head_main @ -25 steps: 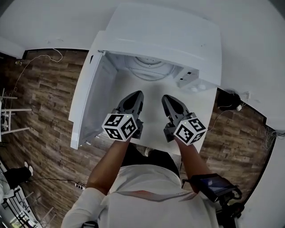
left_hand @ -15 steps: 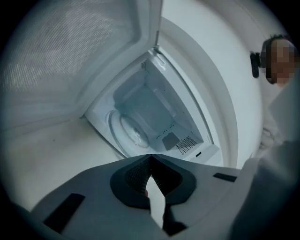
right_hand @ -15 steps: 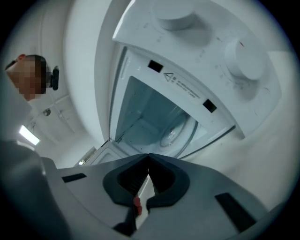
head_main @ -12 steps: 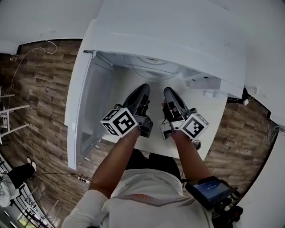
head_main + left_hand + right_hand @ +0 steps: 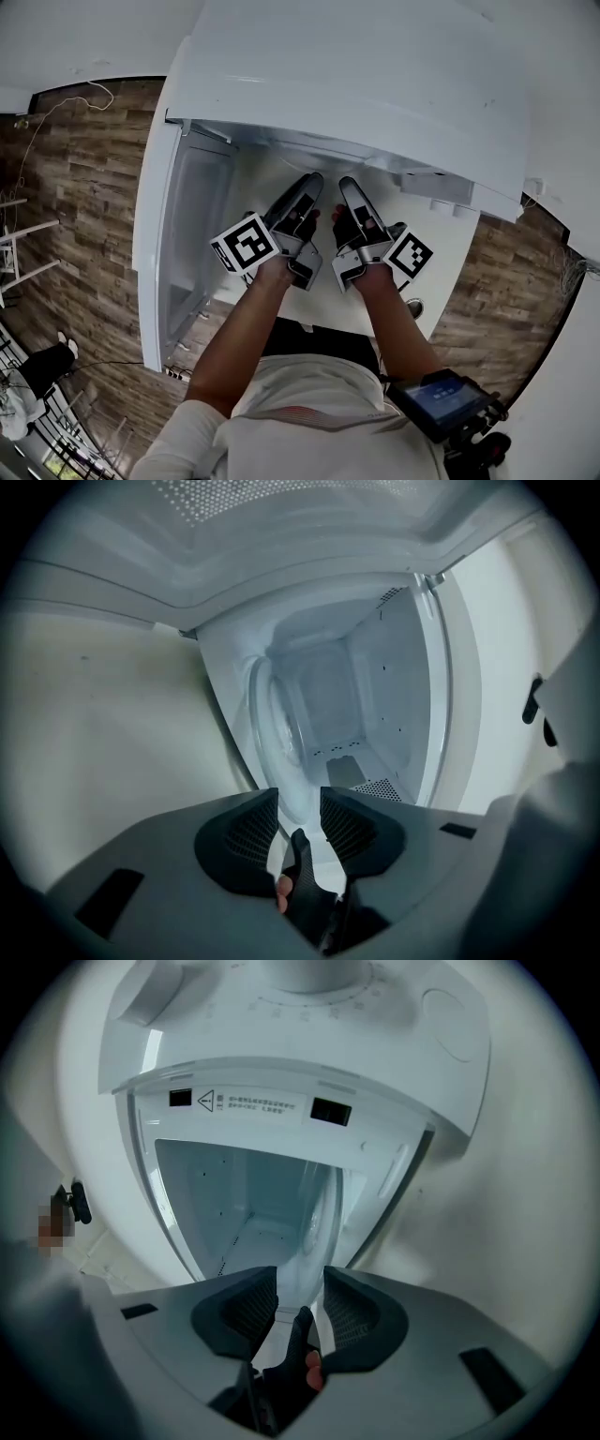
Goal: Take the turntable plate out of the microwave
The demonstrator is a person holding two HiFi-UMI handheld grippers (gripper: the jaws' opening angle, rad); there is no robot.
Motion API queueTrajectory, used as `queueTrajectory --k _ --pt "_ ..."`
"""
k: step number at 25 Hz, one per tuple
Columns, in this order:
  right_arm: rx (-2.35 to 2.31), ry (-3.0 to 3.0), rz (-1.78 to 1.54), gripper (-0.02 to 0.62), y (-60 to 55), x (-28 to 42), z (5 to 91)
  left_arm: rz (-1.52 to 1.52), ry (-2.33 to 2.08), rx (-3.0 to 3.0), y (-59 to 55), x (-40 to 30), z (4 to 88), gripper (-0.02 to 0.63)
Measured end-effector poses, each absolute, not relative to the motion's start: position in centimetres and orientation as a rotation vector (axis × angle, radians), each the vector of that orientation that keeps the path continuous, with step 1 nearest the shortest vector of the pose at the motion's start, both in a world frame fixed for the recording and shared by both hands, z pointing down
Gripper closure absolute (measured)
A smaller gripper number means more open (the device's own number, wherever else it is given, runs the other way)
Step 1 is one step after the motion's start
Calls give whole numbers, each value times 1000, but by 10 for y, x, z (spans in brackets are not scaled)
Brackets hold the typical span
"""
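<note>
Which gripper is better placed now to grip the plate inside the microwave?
Left, probably. Both grippers' jaws have just been opening, nothing between them. The left gripper faces the middle of the microwave opening, with the turntable plate in line with its gap; the right gripper sits nearer the controls.

You won't find a readable word here. On the microwave's (image 5: 412, 1026) front frame, above the cavity, a label (image 5: 248, 1104) carries a warning triangle (image 5: 206, 1101) and two lines of print too small to read. The dial (image 5: 309, 971) markings are blurred. The left marker cube (image 5: 246, 243) and the right marker cube (image 5: 410, 255) show black-and-white square codes.
</note>
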State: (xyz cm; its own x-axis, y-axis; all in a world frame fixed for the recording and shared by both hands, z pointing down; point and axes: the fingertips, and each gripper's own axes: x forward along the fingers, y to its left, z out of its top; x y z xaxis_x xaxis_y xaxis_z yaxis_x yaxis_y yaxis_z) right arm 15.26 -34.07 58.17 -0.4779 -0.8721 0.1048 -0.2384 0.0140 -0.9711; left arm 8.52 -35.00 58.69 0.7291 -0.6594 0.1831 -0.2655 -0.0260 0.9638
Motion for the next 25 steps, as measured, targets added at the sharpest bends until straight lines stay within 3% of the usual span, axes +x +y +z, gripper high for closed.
queueTrajectory --k 25 --pt "-1122 1564 -1599 428 -366 144 616 -452 -704 1437 -379 86 614 453"
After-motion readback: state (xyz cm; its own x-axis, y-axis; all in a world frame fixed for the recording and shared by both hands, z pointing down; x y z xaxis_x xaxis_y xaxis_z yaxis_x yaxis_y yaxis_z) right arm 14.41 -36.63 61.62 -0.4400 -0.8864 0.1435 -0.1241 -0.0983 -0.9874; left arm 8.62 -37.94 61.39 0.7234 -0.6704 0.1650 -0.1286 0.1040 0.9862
